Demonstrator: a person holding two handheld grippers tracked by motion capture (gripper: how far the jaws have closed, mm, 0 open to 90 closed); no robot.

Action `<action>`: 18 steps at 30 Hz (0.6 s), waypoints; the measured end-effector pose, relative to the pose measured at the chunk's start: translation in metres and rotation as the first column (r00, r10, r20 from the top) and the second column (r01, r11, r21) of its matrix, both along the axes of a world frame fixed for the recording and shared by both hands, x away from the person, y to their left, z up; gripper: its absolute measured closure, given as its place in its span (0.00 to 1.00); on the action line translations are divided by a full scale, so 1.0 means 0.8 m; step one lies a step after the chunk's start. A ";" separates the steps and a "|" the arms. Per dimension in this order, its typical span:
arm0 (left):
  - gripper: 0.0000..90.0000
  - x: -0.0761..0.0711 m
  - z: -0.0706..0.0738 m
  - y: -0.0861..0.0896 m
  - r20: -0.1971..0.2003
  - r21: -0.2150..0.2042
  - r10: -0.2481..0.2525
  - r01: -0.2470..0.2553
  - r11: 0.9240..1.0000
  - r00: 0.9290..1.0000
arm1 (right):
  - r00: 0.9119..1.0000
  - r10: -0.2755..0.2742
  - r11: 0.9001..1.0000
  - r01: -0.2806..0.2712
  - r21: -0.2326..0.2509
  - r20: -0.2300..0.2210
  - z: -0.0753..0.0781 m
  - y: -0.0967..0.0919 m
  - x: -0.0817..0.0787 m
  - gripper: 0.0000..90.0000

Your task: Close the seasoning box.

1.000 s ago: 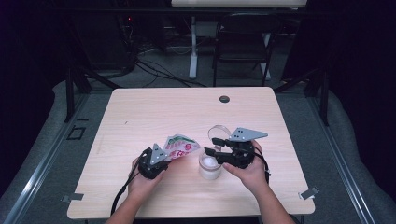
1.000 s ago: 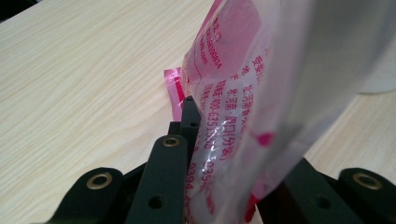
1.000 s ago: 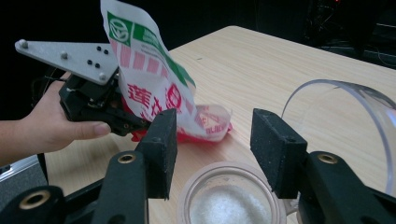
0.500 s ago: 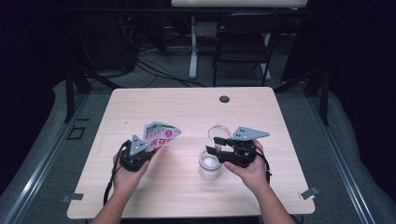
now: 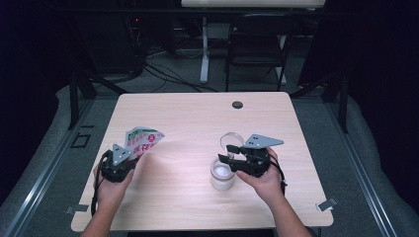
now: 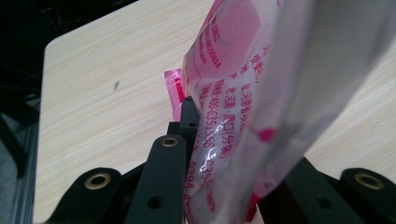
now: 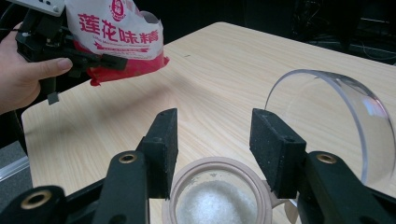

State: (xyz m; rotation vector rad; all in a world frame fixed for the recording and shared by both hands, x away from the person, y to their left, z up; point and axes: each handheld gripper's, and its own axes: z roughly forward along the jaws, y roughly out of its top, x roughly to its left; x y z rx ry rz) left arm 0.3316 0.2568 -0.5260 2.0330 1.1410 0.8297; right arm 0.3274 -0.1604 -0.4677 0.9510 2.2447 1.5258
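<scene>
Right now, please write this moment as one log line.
left tongs: shut on bag, lifted | right tongs: open above jar | lid: open

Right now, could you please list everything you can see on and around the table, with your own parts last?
Table: one, light wood, centre.
Grommet: one, dark, far edge of the table.
Jar: one, pale, holding white granules, near right of the table.
Lid: one, clear, flipped up behind the jar.
Seasoning bag: one, white, red and green, held above the table's left side.
Chair: one, dark, beyond the table.
Cables: several, dark, on the floor behind.
Left gripper: one, black, shut on the bag.
Right gripper: one, black, open over the jar.
Hands: two, at the near edge.
</scene>
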 end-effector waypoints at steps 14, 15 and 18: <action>0.87 0.009 -0.029 0.024 -0.057 0.003 0.094 -0.094 0.996 0.994 | 1.000 0.007 1.000 -0.007 -0.022 0.002 -0.004 0.004 0.000 0.58; 0.87 0.010 -0.030 0.025 -0.061 -0.005 0.098 -0.099 0.995 0.993 | 1.000 0.007 1.000 -0.007 -0.020 0.001 -0.004 0.004 0.000 0.58; 0.86 0.010 -0.032 0.027 -0.066 -0.006 0.104 -0.105 0.994 0.992 | 1.000 0.011 1.000 -0.011 -0.018 0.005 -0.004 0.005 0.000 0.58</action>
